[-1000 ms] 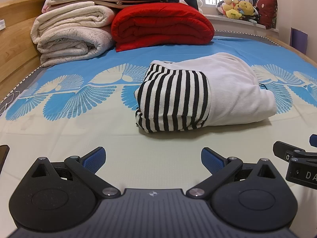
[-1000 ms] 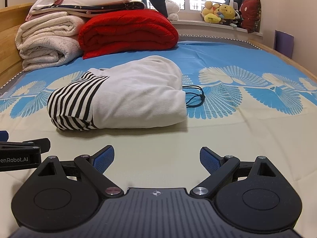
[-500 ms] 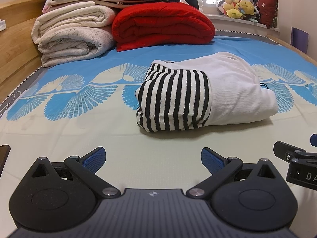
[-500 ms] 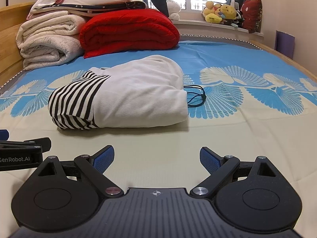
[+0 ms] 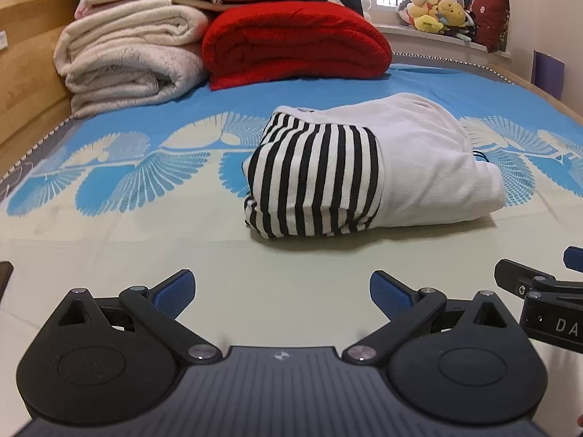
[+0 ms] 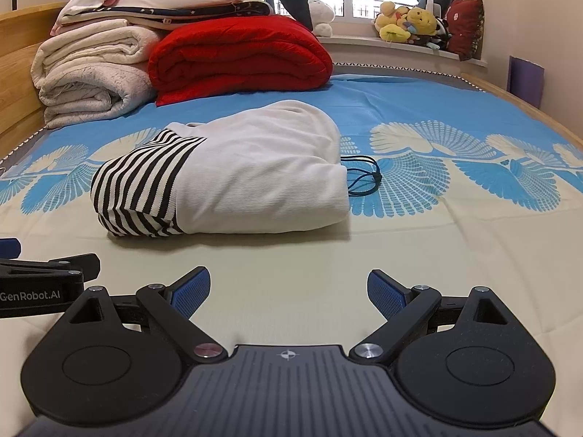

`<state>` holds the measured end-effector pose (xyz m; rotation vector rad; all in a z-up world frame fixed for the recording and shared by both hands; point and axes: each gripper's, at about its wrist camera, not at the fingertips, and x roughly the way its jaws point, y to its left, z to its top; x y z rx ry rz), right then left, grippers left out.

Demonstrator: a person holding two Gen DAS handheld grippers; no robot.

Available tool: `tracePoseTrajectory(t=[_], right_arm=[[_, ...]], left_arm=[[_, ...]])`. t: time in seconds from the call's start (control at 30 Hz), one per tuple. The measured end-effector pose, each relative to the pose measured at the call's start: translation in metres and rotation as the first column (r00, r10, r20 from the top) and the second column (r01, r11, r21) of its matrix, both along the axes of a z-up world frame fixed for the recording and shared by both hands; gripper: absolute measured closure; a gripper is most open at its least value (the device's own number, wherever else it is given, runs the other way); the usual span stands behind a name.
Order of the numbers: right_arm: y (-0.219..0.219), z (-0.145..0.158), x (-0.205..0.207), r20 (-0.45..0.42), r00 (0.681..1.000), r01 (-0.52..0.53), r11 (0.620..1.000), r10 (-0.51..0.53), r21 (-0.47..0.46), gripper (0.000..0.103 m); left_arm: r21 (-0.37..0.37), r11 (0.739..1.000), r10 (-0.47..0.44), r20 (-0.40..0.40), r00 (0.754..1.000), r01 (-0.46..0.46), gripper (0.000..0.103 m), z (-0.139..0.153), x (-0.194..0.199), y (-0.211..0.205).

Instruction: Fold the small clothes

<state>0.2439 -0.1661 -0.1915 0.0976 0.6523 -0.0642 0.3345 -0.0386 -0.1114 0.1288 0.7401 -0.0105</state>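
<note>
On the bed [image 5: 153,255], the white and striped top [image 6: 233,178] lies folded in a neat bundle just ahead of the left gripper [image 5: 282,291] and right gripper [image 6: 288,291], both wide open and empty, so folding looks done and next comes another piece.

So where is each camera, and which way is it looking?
Left wrist: sits on the left gripper, low over the bed, looking forward at the folded top; its own open blue fingers show, and the right gripper's edge at far right.
Right wrist: sits on the right gripper, facing the same way, further right; its open fingers show, and the left gripper's edge at far left.
Both see the top, the red blanket and the plush toys.
</note>
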Motion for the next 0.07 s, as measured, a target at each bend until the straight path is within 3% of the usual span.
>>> tracePoseTrajectory(t=[0.07], right_arm=[[-0.0006, 0.0000, -0.0001, 0.001, 1.000, -0.003, 1.000, 0.003, 0.000, 0.009]], left_arm=[[0.003, 1.000, 0.002, 0.000, 1.000, -0.002, 0.001, -0.0005, 0.0003, -0.0001]])
